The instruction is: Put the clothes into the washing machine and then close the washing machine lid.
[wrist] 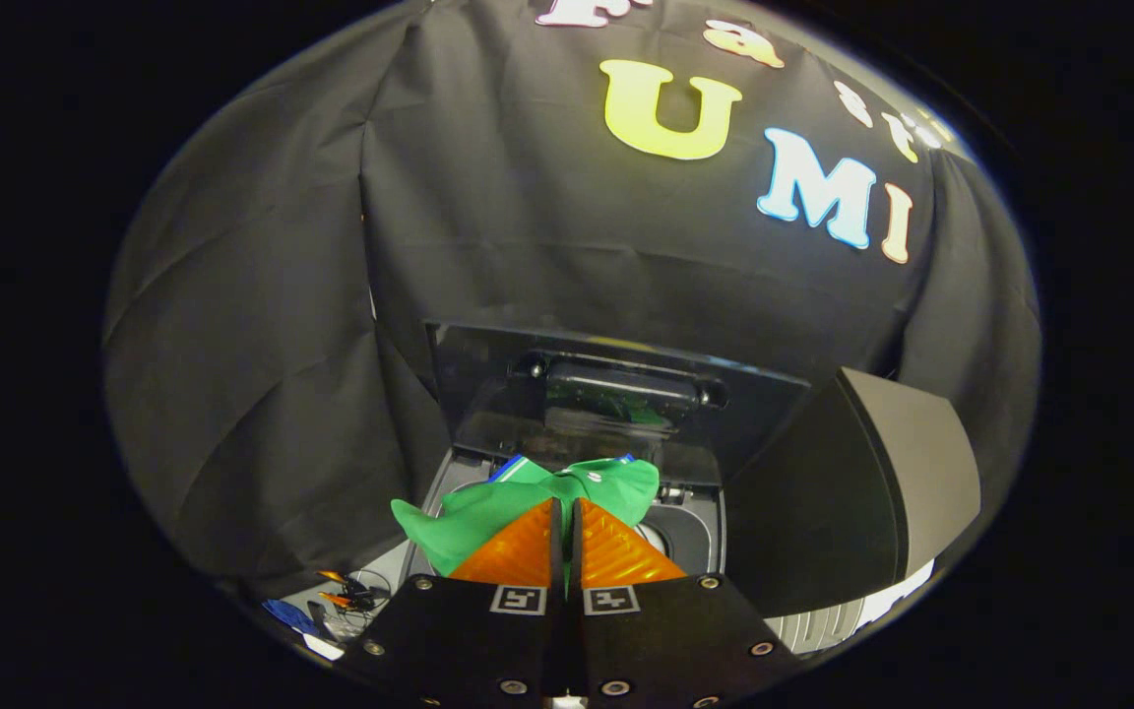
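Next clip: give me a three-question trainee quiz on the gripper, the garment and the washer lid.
1. True or false: the washer lid is shut.
2. What is the gripper shut on?
A. green garment
B. a towel
C. nothing
3. Fill in: the garment hangs over the washer's open ____.

Key: 1 false, the lid stands raised beyond the fingers; 2 A, cloth is pinched between both fingers; 3 tub.

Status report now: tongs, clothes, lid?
Tongs shut on green cloth. Cloth hangs over washing machine opening. Lid up. Path clear.
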A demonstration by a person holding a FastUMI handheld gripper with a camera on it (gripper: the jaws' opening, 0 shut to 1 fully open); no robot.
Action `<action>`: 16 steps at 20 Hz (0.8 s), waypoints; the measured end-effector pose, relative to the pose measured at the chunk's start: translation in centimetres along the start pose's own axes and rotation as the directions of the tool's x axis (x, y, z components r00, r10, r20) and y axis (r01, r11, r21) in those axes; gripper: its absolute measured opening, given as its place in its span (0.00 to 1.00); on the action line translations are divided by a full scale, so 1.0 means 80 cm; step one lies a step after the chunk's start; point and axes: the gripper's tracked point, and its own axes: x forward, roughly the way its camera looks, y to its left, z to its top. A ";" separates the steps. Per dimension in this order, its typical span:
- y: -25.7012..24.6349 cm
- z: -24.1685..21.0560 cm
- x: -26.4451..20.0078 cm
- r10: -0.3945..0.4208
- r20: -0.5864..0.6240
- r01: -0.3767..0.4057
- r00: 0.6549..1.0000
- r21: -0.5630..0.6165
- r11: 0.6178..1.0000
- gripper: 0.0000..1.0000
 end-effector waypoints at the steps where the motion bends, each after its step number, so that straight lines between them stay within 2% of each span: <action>1: 0.001 -0.007 0.004 -0.003 -0.010 0.003 1.000 0.001 1.000 0.00; 8: 0.009 -0.050 0.042 0.005 -0.093 0.002 0.996 0.079 0.997 0.00; 14: 0.014 -0.080 0.059 0.011 -0.176 0.006 0.984 0.094 0.996 0.00; 16: 0.015 -0.092 0.081 0.005 -0.202 0.012 0.979 0.084 0.996 0.00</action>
